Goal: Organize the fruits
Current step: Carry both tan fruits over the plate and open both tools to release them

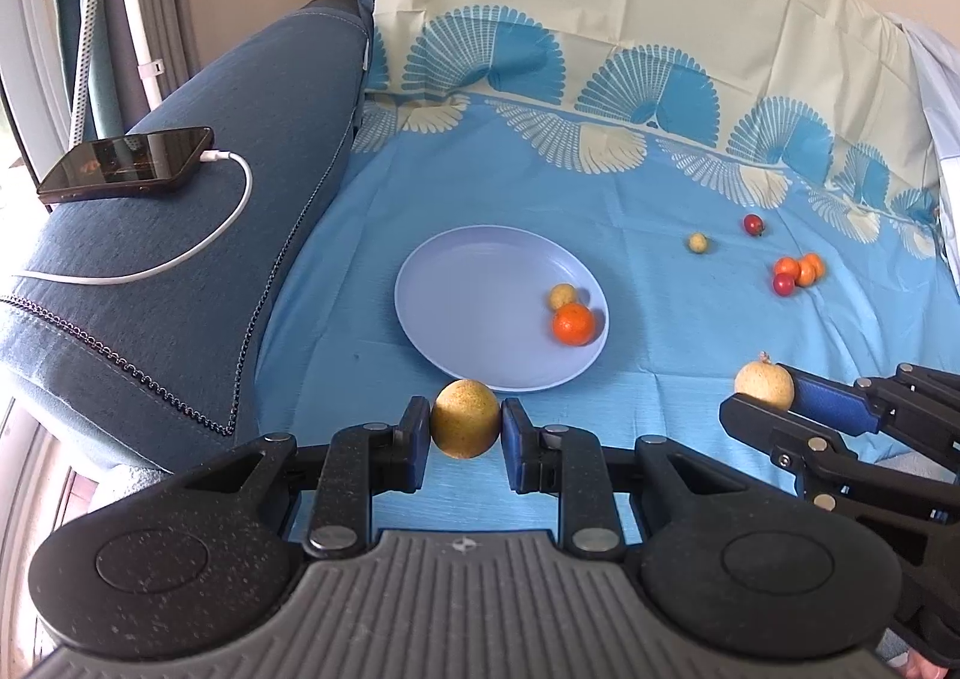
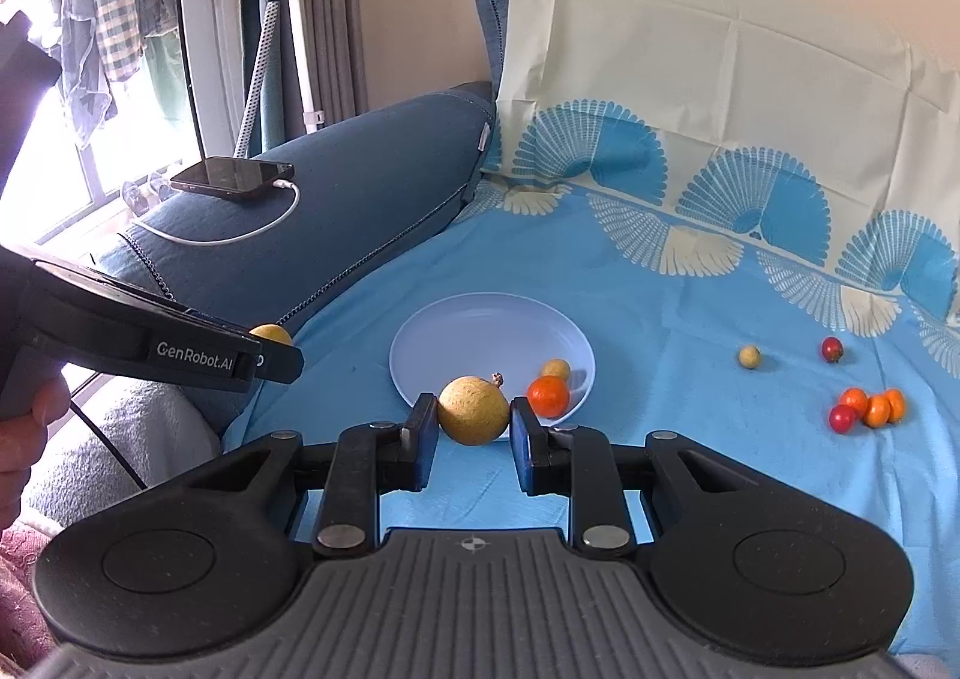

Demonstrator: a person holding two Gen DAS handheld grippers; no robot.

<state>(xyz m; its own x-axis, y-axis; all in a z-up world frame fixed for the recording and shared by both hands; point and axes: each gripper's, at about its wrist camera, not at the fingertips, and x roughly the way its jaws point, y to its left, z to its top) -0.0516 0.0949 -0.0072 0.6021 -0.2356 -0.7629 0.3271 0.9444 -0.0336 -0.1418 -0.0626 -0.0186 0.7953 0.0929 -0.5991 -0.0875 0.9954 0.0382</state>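
Both sets of fingers are clamped on a yellow fruit: left gripper (image 1: 466, 427) holds one (image 1: 465, 418), right gripper (image 2: 473, 419) another (image 2: 473, 410). Plate (image 1: 456, 283) sits just past the fingertips, orange (image 1: 573, 323) already in. Carry each over the bare side, lower, then release gently so nothing rolls.

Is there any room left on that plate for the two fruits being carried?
Yes. The plate is bare on its left and far side; only its right edge is crowded, by an orange and a small yellow fruit. The cloth behind is bare too.
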